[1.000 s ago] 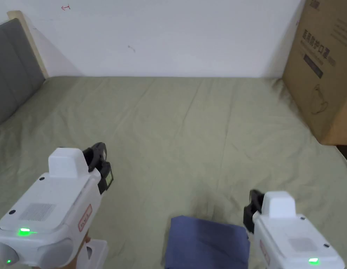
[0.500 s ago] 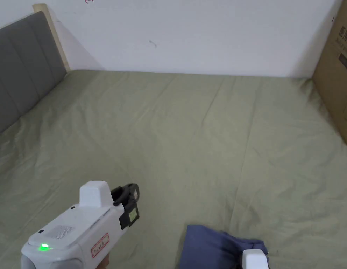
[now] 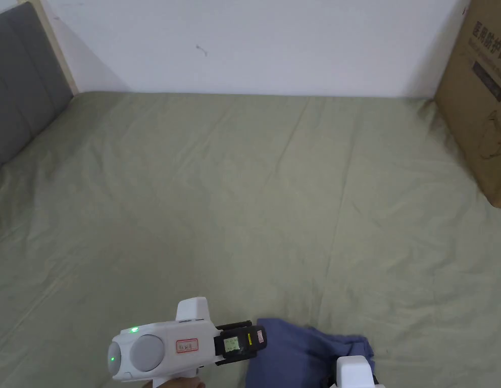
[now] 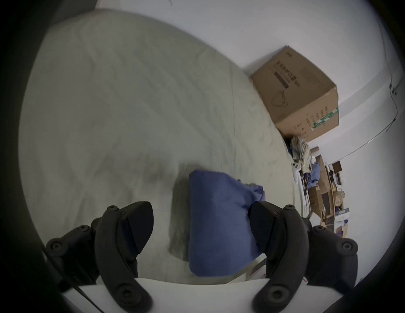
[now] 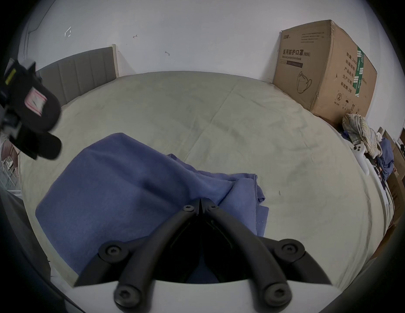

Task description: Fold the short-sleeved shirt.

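Since half a second ago the left gripper (image 3: 257,342) has swung round to point at 3 o'clock, its tips now just beside the shirt (image 3: 300,353), which then lay well off its 4 o'clock. Soft blue and folded into a rumpled block, the shirt lies at 6 o'clock on the creased olive bedsheet (image 3: 234,202). Left jaws gape wide, empty, framing the cloth. Right gripper (image 5: 199,201), jaws pressed together, pinches a raised fold. A cardboard box (image 3: 477,96) stands at 2 o'clock.
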Demonstrator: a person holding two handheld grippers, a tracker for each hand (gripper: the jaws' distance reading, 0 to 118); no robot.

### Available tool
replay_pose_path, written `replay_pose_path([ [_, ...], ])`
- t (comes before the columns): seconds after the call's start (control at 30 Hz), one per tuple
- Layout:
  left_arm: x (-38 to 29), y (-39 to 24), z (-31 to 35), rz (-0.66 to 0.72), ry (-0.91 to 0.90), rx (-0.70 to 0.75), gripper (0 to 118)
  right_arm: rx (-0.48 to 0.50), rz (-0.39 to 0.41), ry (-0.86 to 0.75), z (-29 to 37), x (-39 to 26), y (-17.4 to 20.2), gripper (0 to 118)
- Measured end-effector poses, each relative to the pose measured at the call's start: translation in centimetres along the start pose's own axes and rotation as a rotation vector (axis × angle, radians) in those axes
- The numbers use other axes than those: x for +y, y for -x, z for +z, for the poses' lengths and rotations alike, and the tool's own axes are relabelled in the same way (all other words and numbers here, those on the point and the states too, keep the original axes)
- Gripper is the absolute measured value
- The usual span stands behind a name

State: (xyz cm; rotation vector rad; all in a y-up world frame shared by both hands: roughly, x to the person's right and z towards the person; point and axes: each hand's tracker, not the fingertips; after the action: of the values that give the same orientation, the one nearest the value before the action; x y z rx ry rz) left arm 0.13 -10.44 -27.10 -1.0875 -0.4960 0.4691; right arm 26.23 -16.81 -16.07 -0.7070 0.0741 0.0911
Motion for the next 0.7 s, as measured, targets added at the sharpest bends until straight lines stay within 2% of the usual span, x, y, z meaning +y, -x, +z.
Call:
replay_pose_path([
  [0.13,0.9,0.7,-3.1,0.047,0.125,-0.056,93,0.007,0.003,-0.007,-0.3,-0.5,-0.4,0],
  [0.17,0.9,0.6,-3.7,0.047,0.155,-0.069,90,0.009,-0.001,-0.009,-0.4,-0.6,-0.5,0],
  [0.2,0.9,0.6,-4.2,0.037,0.175,-0.083,81,0.011,-0.005,-0.01,-0.4,-0.6,-0.6,0],
  [0.23,0.8,0.6,-4.6,0.035,0.175,-0.085,66,0.014,-0.008,-0.011,-0.6,-0.8,-0.6,0],
  [0.27,0.7,0.5,-4.9,0.021,0.197,-0.104,56,0.015,-0.011,-0.012,-0.6,-0.9,-0.7,0],
  [0.4,0.2,-0.1,-5.4,-0.057,0.214,-0.065,47,0.017,-0.013,-0.012,-0.7,-1.0,-0.7,0],
  [0.5,-0.1,-0.1,-5.4,-0.029,0.225,-0.047,43,0.027,-0.03,-0.001,-0.4,-0.6,-0.9,0],
  [0.63,-0.3,-0.4,-4.3,-0.059,0.177,-0.046,31,0.094,-0.133,0.014,1.0,0.8,-1.9,0],
  [0.7,0.3,0.1,-3.0,-0.044,0.162,-0.078,28,0.088,-0.095,-0.05,2.4,2.0,-1.9,0],
])
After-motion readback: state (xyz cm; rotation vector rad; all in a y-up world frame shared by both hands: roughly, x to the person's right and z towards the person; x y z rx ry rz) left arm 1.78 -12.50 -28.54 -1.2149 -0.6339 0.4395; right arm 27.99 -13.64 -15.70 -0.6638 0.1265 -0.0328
